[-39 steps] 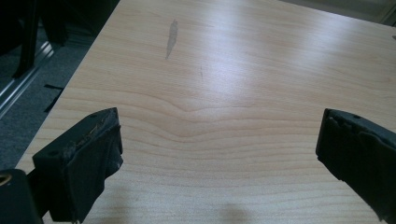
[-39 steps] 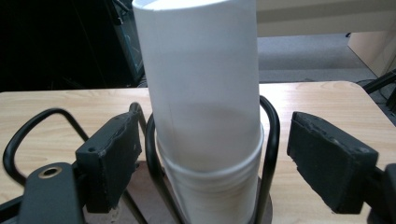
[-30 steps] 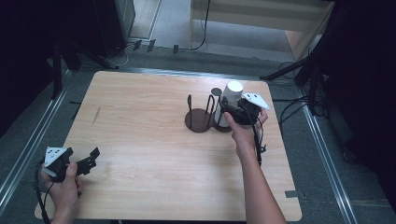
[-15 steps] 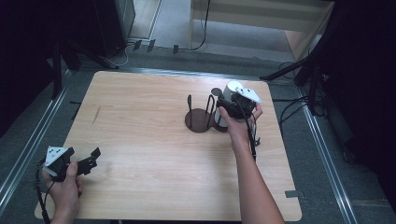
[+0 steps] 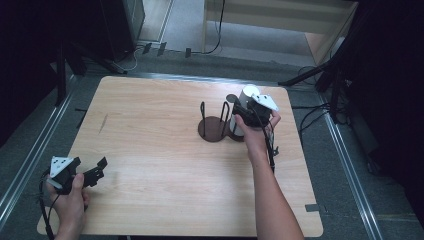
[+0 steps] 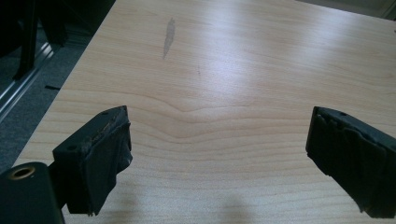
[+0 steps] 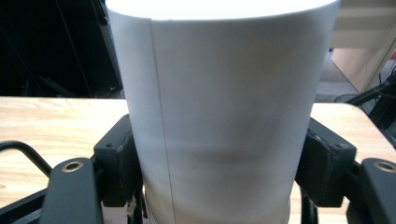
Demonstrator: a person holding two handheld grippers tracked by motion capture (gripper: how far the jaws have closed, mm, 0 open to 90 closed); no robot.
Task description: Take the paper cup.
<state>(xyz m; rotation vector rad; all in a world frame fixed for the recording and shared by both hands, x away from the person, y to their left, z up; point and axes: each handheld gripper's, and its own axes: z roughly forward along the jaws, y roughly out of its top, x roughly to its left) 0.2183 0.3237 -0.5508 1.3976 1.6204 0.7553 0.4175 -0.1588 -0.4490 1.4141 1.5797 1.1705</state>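
A tall white cylinder (image 5: 248, 93) stands upright at the far right of the wooden table (image 5: 165, 195), beside a black wire stand with a round dark base (image 5: 212, 128). My right gripper (image 5: 243, 114) is shut on the cylinder's sides. In the right gripper view the cylinder (image 7: 219, 102) sits between both black pads (image 7: 116, 158), which press on its left and right. My left gripper (image 5: 98, 168) rests open near the table's front left corner. In the left gripper view its jaws stand wide apart around the left gripper's midpoint (image 6: 219, 158), over bare wood.
A grey streak (image 6: 168, 32) marks the table's left part. Metal rails (image 5: 30, 165) run along the floor on both sides of the table. Cables (image 5: 310, 117) lie on the floor at the right, and a wooden shelf unit (image 5: 280, 20) stands behind.
My right hand has shifted slightly left, toward the wire stand, still holding the white cylinder. The left gripper has not moved.
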